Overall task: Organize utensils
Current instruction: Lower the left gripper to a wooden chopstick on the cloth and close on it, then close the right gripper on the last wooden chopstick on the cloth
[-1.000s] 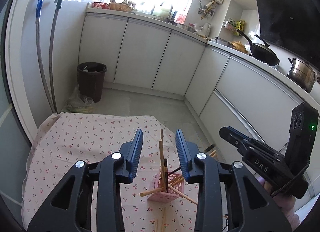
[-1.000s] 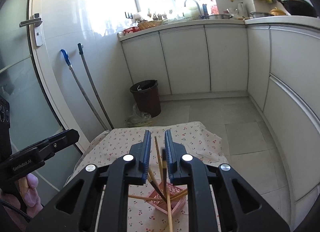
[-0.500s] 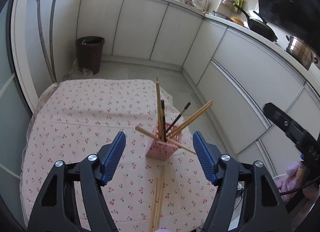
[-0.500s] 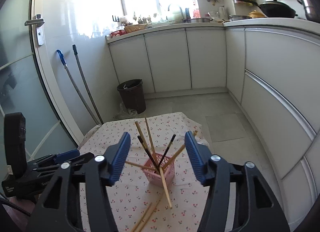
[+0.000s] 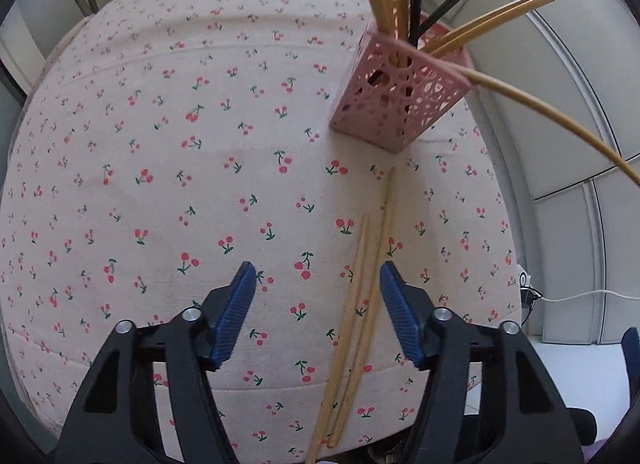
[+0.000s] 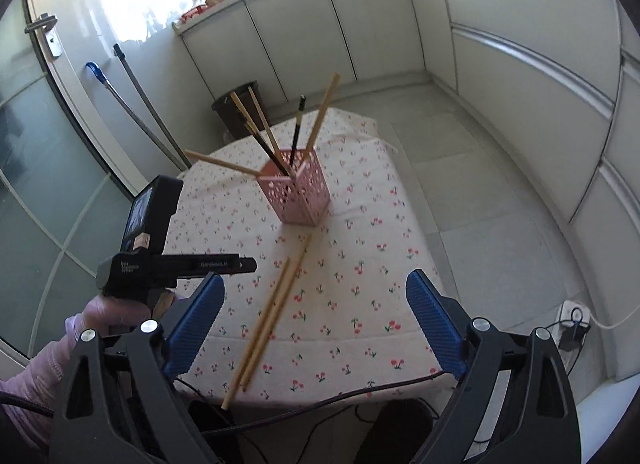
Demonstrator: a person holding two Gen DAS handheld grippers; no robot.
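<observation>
Left gripper: gaped wide, empty, above two pale wooden chopsticks.
Right gripper: likewise released.
Risk: perhaps nudging the far pink perforated plastic holder over.

Bin, mop handles, power strip

Chopsticks stand in the holder on the table; two loose chopsticks lie before it.

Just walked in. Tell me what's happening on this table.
A person with two handheld grippers is sorting chopsticks into a pink holder on the cherry-print tablecloth. Several chopsticks stand in it; two wooden chopsticks lie loose on the cloth. The left gripper hovers open near that pair. The right gripper is open, holding nothing.
</observation>
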